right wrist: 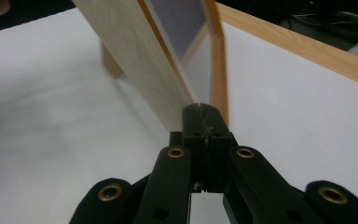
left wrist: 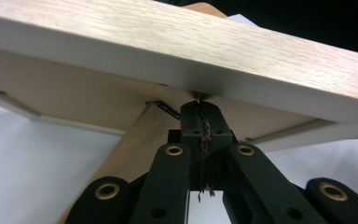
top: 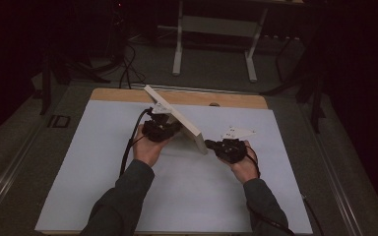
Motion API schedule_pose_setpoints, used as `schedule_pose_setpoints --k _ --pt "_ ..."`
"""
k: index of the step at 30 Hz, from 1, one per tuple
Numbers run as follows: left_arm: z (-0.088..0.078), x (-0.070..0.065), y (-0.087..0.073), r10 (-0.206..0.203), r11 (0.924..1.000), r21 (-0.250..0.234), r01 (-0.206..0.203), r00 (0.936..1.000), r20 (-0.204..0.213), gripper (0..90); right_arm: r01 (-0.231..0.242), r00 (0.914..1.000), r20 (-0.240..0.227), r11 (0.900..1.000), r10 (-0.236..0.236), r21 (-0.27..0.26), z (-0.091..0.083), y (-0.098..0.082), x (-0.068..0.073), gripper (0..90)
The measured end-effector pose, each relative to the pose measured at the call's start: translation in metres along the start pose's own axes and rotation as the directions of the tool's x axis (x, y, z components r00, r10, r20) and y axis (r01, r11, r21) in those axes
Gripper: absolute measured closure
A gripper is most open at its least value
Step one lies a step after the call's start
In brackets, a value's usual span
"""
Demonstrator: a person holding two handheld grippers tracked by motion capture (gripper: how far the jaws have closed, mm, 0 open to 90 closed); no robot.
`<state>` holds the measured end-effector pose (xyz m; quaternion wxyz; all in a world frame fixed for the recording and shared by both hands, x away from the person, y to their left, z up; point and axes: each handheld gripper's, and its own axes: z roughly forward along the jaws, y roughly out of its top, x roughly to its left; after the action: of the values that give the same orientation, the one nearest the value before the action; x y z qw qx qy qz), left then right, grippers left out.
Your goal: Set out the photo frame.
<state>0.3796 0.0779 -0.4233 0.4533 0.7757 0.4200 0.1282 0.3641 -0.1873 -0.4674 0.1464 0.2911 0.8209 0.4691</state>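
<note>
A light wooden picture frame (top: 179, 119) stands tilted on the white mat, propped on its back leg (left wrist: 133, 144). My left gripper (top: 172, 129) is behind it, shut, with its tips (left wrist: 199, 106) pressed up against the white rim of the frame (left wrist: 214, 51) from the back. Beside them a small black clip (left wrist: 164, 108) sits on the backing board. My right gripper (top: 208, 143) is at the frame's near lower corner, also shut. Its tips (right wrist: 200, 108) touch the thin edge of the frame (right wrist: 135, 51), and nothing is between its jaws.
The white mat (top: 103, 167) covers most of the wooden table (top: 236, 101). A white desk frame (top: 178, 49) and loose cables (top: 127, 73) stand on the dark floor beyond. Both forearms in grey sleeves come in from the bottom.
</note>
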Motion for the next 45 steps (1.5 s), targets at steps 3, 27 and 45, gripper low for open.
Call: schedule_pose_setpoints --k 3,27,45 --pt "-0.001 0.001 0.000 0.003 1.0000 -0.008 -0.003 1.0000 0.002 90.0 0.010 0.9998 -0.020 1.000 -0.010 0.002 0.002 0.002 0.005 89.9" --pt "-0.002 0.009 -0.003 0.010 0.9999 0.007 -0.010 0.9983 0.058 90.0 0.053 0.9962 -0.070 0.999 -0.052 0.007 0.007 0.008 0.021 89.9" --pt "0.003 0.005 -0.003 0.046 0.9985 0.026 -0.048 0.9951 0.087 89.6 0.134 0.9869 -0.098 0.989 -0.128 0.055 0.010 0.008 0.030 89.7"
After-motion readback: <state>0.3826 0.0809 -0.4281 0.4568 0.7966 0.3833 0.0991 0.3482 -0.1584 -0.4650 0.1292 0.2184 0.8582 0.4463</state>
